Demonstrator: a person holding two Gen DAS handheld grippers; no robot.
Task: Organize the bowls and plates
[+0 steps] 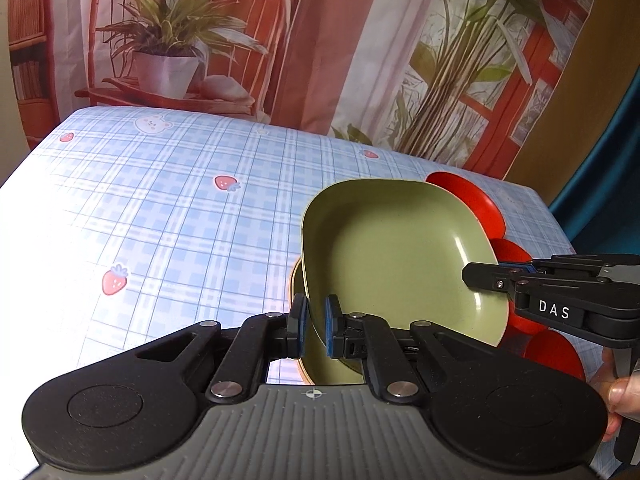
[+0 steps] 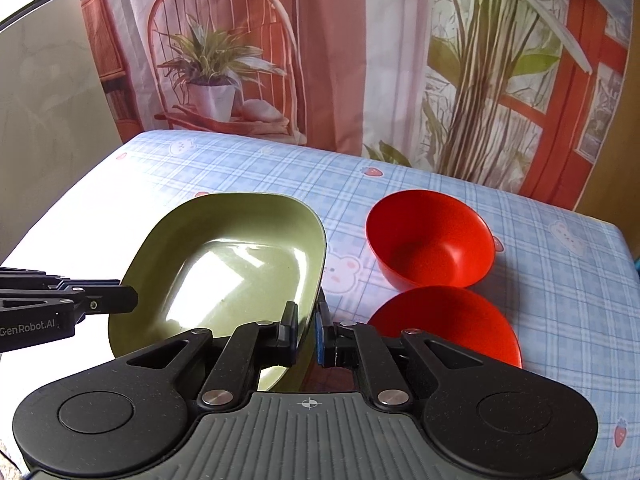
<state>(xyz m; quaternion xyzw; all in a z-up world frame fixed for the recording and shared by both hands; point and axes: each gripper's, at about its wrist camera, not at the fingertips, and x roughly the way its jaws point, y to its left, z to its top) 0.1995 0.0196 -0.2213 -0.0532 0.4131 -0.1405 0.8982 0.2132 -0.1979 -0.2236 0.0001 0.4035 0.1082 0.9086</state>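
**Green plate pinched at two opposite edges, second plate just beneath**

Low in the left wrist view, the left gripper [image 1: 316, 330] has its jaws narrowed onto the near-left rim of the green plate [image 1: 396, 256], blue pads on either side of the edge. That plate tilts, its hollow facing the camera, and runs up and to the right from the jaws. Under its lower left edge peeks a second green plate [image 1: 297, 300], lying on the checked tablecloth [image 1: 160, 208]. At the right of the frame the right gripper [image 1: 486, 276] reaches in and bites the plate's far right rim; red bowls [image 1: 476, 200] show behind it.

Centre-bottom in the right wrist view, the right gripper [image 2: 307, 330] is closed narrowly on the plate's right edge, the green plate [image 2: 236, 264] spreading up and to the left. At the left edge the left gripper [image 2: 128, 300] holds the opposite rim. Two red bowls [image 2: 430, 240] sit to the right on the cloth, one behind the other, near but apart from the plate.

Both hands share the load equally, so the coming move likely depends on keeping the plate squarely over the one below.
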